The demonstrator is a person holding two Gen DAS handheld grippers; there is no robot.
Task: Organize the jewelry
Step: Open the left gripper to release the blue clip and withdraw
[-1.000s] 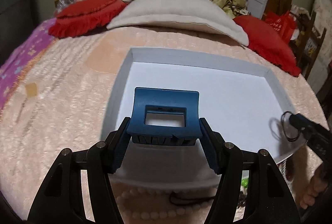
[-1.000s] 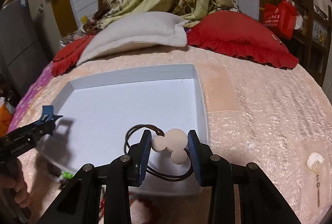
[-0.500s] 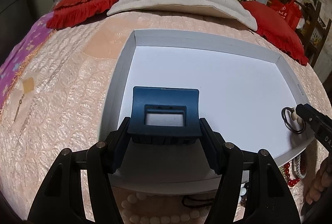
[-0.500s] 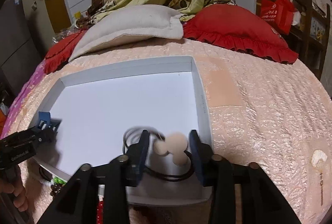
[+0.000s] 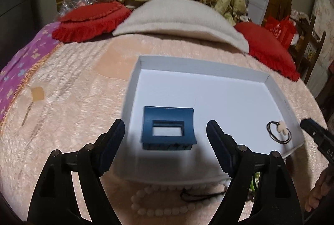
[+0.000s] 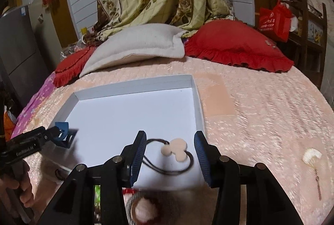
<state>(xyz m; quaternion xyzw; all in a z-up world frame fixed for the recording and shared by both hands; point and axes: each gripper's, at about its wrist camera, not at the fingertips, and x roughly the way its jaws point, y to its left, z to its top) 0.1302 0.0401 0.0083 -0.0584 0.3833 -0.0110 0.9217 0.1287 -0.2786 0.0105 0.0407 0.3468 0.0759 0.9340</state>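
Observation:
A white shallow tray [image 5: 200,64] lies on the pink bedspread; it also shows in the right wrist view [image 6: 133,87]. A blue hair claw clip [image 5: 168,129] rests in the tray's near left part, between my open left gripper [image 5: 166,131]'s fingers and free of them. A dark hair tie with cream pompoms [image 6: 175,149] lies in the tray's near right corner, between my open right gripper [image 6: 170,145]'s fingers; it also shows in the left wrist view [image 5: 278,134]. The clip shows in the right wrist view [image 6: 62,131] by the left gripper.
A white bead necklace [image 5: 167,202] and a dark cord [image 5: 198,197] lie on the bedspread in front of the tray. A shell-shaped earring [image 6: 312,160] lies at the right. Red cushions [image 6: 235,45] and a cream pillow [image 6: 135,45] sit behind the tray.
Both grippers have opened. The left let go of the blue clip and the right let go of the pompom hair tie; both now lie in the tray.

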